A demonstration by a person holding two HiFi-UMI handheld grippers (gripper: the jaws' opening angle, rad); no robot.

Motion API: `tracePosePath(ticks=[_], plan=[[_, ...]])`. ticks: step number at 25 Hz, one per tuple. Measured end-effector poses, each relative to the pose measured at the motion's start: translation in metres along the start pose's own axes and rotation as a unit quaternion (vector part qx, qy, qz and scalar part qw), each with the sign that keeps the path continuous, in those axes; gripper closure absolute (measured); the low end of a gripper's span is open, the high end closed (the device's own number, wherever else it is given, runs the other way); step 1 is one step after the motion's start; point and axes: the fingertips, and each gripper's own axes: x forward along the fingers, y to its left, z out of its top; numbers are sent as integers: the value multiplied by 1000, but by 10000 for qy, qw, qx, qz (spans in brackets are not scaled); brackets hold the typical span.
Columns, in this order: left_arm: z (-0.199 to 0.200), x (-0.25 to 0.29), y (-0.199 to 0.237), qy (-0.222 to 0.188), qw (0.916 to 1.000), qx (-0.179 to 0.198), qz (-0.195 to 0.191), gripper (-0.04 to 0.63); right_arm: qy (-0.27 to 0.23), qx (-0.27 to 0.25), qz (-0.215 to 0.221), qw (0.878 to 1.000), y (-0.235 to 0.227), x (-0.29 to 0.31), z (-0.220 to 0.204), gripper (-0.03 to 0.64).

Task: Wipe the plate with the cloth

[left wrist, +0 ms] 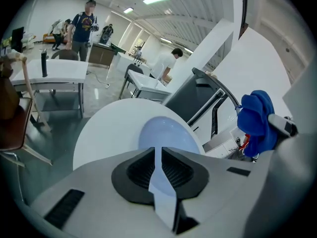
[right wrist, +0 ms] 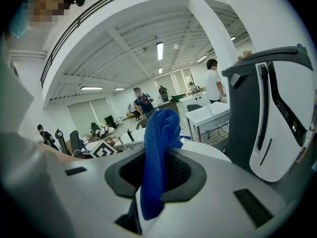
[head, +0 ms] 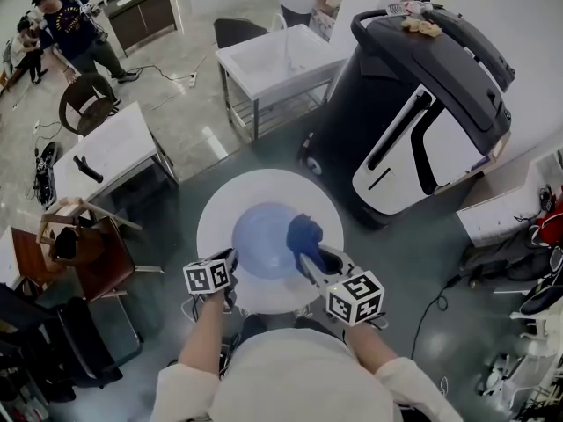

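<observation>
White round table [head: 215, 202] carries a pale blue plate [head: 260, 237] at its centre. Left gripper [head: 232, 265], jaws pressed together and empty, sits at the plate's near-left rim. Right gripper [head: 310, 256], jaws pinching the blue cloth [head: 303, 232], is above the plate's right edge.
</observation>
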Motion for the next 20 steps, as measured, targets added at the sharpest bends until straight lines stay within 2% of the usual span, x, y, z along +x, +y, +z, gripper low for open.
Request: tracePosePath(ticks=[20], plan=[[-39,28,27,416,9957,-802,193,550,250,79,-29,9997,-8,2,-17,525]])
